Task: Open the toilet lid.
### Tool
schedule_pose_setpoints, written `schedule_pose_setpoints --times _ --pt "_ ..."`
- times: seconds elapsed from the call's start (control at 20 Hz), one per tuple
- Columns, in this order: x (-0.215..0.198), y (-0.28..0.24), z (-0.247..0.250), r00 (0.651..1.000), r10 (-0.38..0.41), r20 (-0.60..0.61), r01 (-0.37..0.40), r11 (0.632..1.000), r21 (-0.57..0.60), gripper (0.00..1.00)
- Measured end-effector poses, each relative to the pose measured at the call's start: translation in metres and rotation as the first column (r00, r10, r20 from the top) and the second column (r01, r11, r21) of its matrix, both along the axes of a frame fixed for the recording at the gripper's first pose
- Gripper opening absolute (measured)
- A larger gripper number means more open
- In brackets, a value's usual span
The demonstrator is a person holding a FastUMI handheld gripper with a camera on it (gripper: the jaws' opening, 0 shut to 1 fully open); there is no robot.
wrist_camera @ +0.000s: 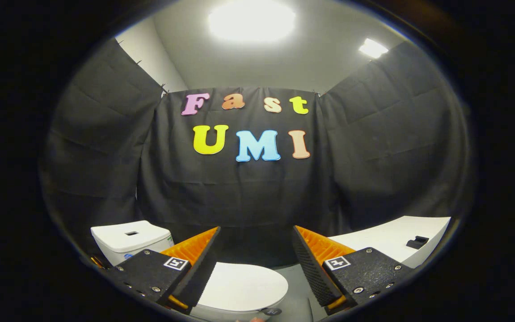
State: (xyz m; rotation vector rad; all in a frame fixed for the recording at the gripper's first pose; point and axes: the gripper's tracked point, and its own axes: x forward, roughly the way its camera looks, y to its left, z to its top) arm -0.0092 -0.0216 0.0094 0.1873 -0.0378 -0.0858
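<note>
Tool gapes wide, holding nothing; white toilet lid lies closed, smooth, just below its fingers.

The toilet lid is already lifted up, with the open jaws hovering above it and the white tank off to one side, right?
Not quite. The gripper view shows the toilet lid lying flat and closed, not lifted. The rest holds: the gripper hovers above it with its jaws spread wide apart, gripping nothing, and the white tank stands off to one side, beyond one finger.
</note>
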Motion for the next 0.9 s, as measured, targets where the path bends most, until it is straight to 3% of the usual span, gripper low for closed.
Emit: schedule_pose_setpoints --times 0.3,0.55,0.9 --pt "-0.001 -0.005 -0.032 0.995 -0.035 -0.098 0.048 0.989 0.137 0.94" --pt "0.0 -0.006 -0.064 0.98 -0.052 -0.193 0.107 0.951 0.29 0.96" --pt "-0.01 -0.006 -0.155 0.908 -0.014 -0.42 0.217 0.871 0.441 0.96"
